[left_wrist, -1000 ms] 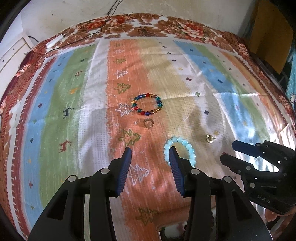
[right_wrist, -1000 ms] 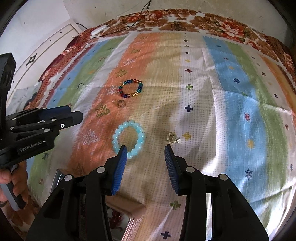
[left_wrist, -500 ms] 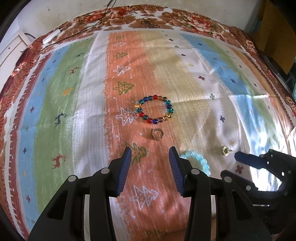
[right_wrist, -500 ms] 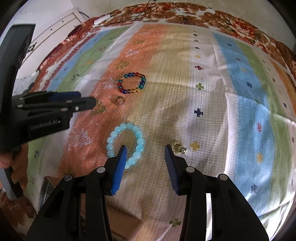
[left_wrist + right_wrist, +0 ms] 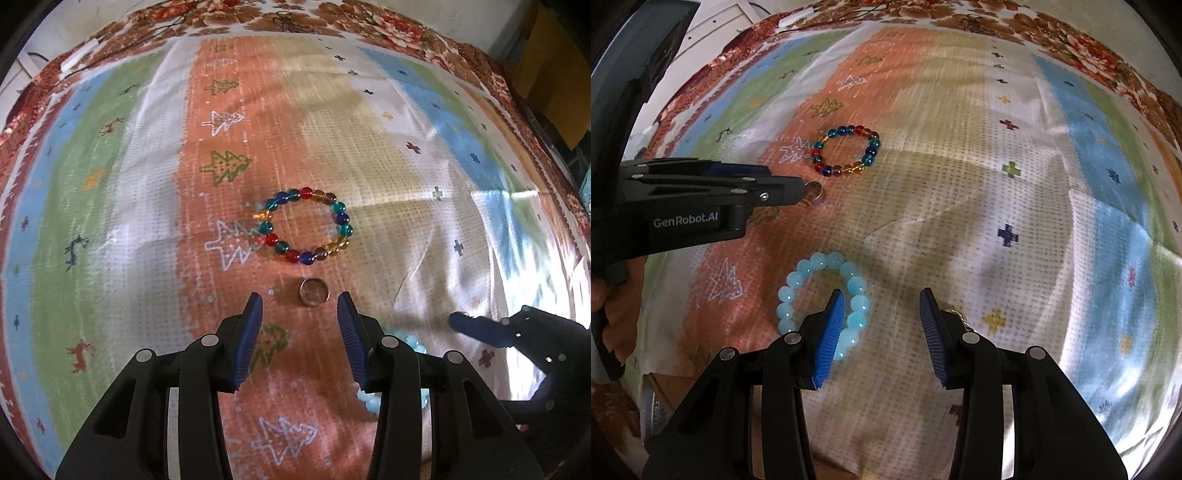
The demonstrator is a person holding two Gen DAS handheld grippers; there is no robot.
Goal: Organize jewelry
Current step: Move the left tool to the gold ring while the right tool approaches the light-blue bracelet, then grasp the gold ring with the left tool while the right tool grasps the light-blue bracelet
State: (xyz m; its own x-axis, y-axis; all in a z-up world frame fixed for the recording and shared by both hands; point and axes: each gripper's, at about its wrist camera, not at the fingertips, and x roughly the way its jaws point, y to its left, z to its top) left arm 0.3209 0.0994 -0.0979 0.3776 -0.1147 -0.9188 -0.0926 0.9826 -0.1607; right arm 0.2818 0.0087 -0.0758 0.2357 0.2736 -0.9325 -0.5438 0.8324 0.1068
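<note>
A small metal ring [image 5: 314, 292] lies on the striped cloth, just ahead of my open left gripper [image 5: 300, 306], between its fingertips. In the right wrist view the ring [image 5: 813, 192] sits at the left gripper's tip [image 5: 790, 190]. A multicoloured bead bracelet [image 5: 304, 225] [image 5: 847, 150] lies just beyond it. A pale blue bead bracelet [image 5: 823, 301] lies by the left finger of my open, empty right gripper [image 5: 882, 299]; part of it shows in the left view [image 5: 410, 341]. A small gold piece [image 5: 956, 315] is half hidden behind the right gripper's right finger.
The striped patterned cloth [image 5: 110, 192] covers the whole surface, with a floral border [image 5: 332, 22] at the far edge. A box corner [image 5: 653, 398] shows at the near left. A brown board [image 5: 546, 62] stands at the far right. A cable [image 5: 849, 11] lies at the back.
My left gripper has moved forward from beside the blue bracelet to the small ring, which now lies between its tips. My right gripper has edged forward, close over the blue bracelet and gold piece.
</note>
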